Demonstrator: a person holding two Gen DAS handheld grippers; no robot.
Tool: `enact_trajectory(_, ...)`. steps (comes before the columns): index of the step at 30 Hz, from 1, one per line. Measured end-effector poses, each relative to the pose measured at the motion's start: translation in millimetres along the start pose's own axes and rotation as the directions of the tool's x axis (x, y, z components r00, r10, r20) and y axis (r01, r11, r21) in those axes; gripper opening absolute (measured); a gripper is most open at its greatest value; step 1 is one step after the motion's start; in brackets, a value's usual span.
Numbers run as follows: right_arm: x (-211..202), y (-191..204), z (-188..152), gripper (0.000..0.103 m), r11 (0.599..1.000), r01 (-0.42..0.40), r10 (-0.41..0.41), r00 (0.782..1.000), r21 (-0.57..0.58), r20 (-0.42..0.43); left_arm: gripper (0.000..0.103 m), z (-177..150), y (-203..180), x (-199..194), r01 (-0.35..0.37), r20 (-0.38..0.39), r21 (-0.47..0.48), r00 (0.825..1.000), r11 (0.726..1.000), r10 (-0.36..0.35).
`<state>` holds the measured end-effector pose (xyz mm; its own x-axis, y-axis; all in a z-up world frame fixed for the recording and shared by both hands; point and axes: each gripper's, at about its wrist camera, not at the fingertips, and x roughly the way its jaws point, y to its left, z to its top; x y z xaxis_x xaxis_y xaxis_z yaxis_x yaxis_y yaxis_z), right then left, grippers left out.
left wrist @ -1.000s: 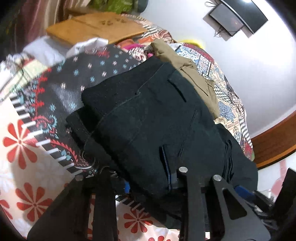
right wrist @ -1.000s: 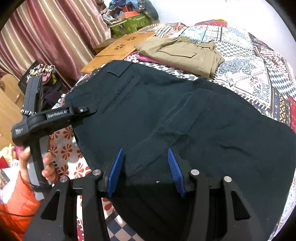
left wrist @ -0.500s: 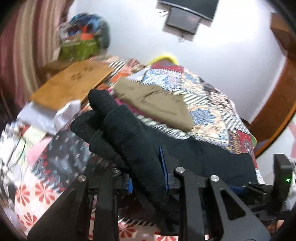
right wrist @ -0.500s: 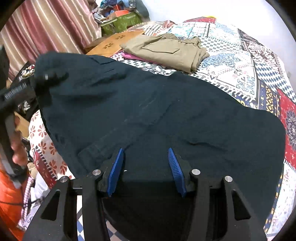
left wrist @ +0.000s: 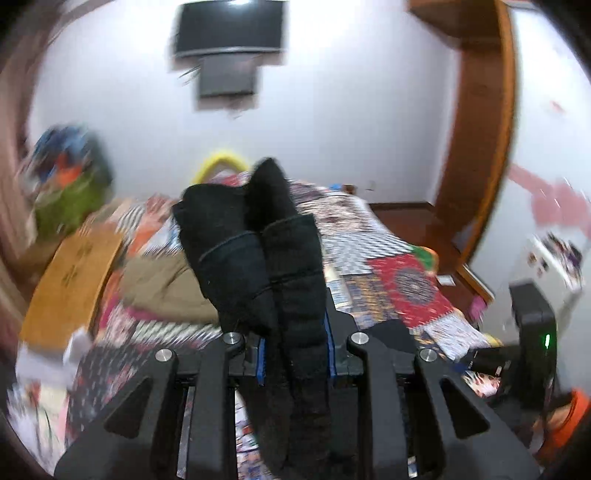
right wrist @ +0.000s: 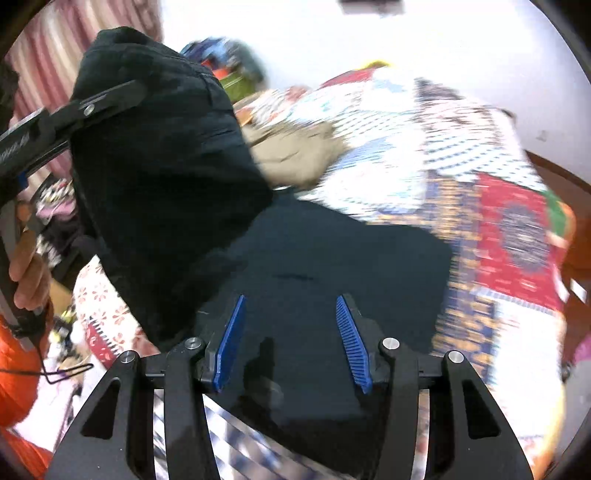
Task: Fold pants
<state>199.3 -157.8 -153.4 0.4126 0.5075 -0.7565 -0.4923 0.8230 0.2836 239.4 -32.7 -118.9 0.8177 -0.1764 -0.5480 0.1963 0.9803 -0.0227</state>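
Note:
The black pants (right wrist: 325, 254) lie on the patterned bedspread (right wrist: 461, 147). My left gripper (left wrist: 295, 350) is shut on a bunched end of the black pants (left wrist: 266, 258) and holds it high above the bed. In the right wrist view that lifted end (right wrist: 159, 177) hangs from the left gripper (right wrist: 92, 107) at upper left. My right gripper (right wrist: 291, 339) is open, its blue pads (right wrist: 229, 343) spread just over the lower part of the pants. Both views are blurred by motion.
Folded khaki pants (right wrist: 295, 155) lie on the bed beyond the black pants, also seen in the left wrist view (left wrist: 162, 288). A wooden board (left wrist: 70, 280) sits at the bed's left. A wall-mounted screen (left wrist: 229, 33) and a wooden door frame (left wrist: 480, 129) stand behind.
My left gripper has lifted its end of the black pants up off the bed and swung it toward the far side. My right gripper stayed open over the lower part.

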Motion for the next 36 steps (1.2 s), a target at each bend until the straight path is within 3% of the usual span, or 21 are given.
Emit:
enact_trajectory(3,-38.3,-40.9,-17.5,0.048,0.992,0.093,-0.097,0.994,0.081,0.052,0.023,-0.5,-45.8,8.2,0.064,-0.022,0.111,0.998,0.992,-0.062)
enact_trajectory(6,-69.6,-73.4,-36.6,0.048,0.973,0.15,-0.167,0.982,0.173,0.089,0.023,-16.4,-87.0,31.0,0.126,-0.12,0.207,0.987,0.97,-0.103)
enact_trajectory(8,-83.5,-88.2,-48.3,0.048,0.961,0.156,-0.183,0.977,0.227,0.106,0.023,-35.6,-110.1,53.7,0.187,-0.227,0.233,0.965,0.954,-0.134)
enact_trajectory(10,-91.2,-99.4,-58.5,0.048,0.95,0.16,-0.196,0.974,0.269,0.115,0.023,-62.7,-134.6,77.9,0.249,-0.342,0.255,0.927,0.934,-0.153)
enact_trajectory(13,-93.3,-106.9,-72.0,0.048,0.939,0.15,-0.193,0.975,0.308,0.111,0.023,-97.2,-159.4,90.4,0.272,-0.417,0.316,0.9,0.909,-0.124)
enact_trajectory(16,-88.4,-101.6,-78.1,0.048,0.941,0.14,-0.179,0.979,0.309,0.102,0.024,-108.2,-163.8,89.4,0.252,-0.406,0.344,0.909,0.905,-0.098)
enact_trajectory(23,-88.3,-90.8,-80.1,0.048,0.952,0.107,-0.144,0.983,0.286,0.113,0.038,-99.8,-153.3,85.9,0.274,-0.437,0.26,0.889,0.926,-0.14)
enact_trajectory(27,-88.9,-87.0,-78.9,0.048,0.954,0.105,-0.142,0.983,0.28,0.118,0.054,-98.9,-152.1,78.3,0.241,-0.41,0.27,0.905,0.932,-0.115)
enact_trajectory(32,-93.2,-85.1,-73.9,0.048,0.956,0.106,-0.145,0.981,0.273,0.127,0.058,-84.5,-138.6,59.4,0.257,-0.381,0.213,0.91,0.942,-0.162)
enact_trajectory(34,-94.2,-81.3,-69.1,0.048,0.96,0.098,-0.138,0.981,0.264,0.137,0.065,-72.9,-123.9,48.6,0.255,-0.346,0.16,0.919,0.953,-0.188)
enact_trajectory(36,-93.5,-75.5,-62.7,0.048,0.965,0.089,-0.128,0.981,0.245,0.147,0.065,-61.6,-106.4,41.6,0.259,-0.321,0.102,0.923,0.961,-0.214)
